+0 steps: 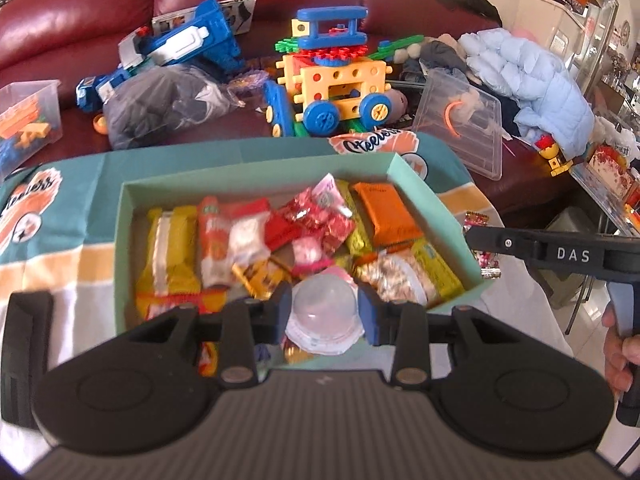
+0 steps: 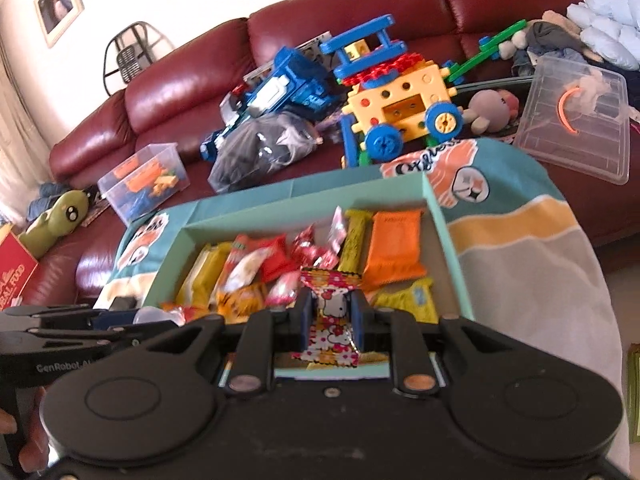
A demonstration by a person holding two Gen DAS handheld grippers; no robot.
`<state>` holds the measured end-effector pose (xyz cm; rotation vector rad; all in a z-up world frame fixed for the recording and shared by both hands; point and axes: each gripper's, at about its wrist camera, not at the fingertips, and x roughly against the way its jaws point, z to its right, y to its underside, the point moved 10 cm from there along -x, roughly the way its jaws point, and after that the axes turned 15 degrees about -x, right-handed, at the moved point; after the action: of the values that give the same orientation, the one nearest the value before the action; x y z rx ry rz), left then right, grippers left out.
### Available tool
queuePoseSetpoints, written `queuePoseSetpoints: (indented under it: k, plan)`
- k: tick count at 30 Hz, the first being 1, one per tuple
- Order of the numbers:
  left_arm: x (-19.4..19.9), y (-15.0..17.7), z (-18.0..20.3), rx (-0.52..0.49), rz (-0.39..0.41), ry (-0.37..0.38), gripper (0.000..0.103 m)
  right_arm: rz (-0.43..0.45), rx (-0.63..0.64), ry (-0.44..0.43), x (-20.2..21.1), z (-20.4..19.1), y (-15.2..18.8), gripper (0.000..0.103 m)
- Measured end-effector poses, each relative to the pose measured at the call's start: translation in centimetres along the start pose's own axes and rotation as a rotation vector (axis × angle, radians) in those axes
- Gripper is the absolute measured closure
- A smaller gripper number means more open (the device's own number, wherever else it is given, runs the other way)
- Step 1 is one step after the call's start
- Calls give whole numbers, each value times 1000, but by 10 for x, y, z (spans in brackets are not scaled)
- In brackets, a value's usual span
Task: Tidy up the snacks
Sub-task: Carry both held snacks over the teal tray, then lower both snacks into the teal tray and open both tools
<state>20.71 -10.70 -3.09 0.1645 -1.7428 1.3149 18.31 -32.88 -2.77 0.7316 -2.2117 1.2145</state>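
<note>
Both grippers carry snacks above the green box (image 1: pixel 436 200) at lower centre: left gripper (image 1: pixel 325 312) clamps a jelly cup (image 1: pixel 324 312), right gripper (image 2: pixel 331 318) pinches a cartoon-print candy (image 2: pixel 332 312), each seemingly needing release among the packets.

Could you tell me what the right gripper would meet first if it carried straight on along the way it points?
Probably the snacks heaped in the teal box. The right gripper, shut on a cartoon-print candy packet, points down at them, likely the red foil candies, though depth is unclear.
</note>
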Motion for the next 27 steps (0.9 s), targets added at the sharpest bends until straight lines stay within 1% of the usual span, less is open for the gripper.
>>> queuePoseSetpoints:
  k: [5, 13, 18, 25, 26, 27]
  plan:
    - [-24, -13, -8, 17, -19, -3, 68, -2, -20, 20, -25, 8, -22, 84]
    - [-52, -21, -20, 28, -43, -5, 68, -17, -22, 40, -63, 11, -37, 84]
    - [-64, -24, -26, 29, -54, -9, 68, -23, -21, 55, -75, 13, -38, 84]
    - [-74, -32, -36, 29, -55, -26, 68, -18, -27, 67, -80, 16, -41, 83]
    - [-75, -34, -37, 31, -55, -33, 67, -17, -25, 65, -81, 16, -42, 83]
    - [-75, -36, -40, 38, -55, -45, 65, -16, -22, 65, -81, 15, -43, 80]
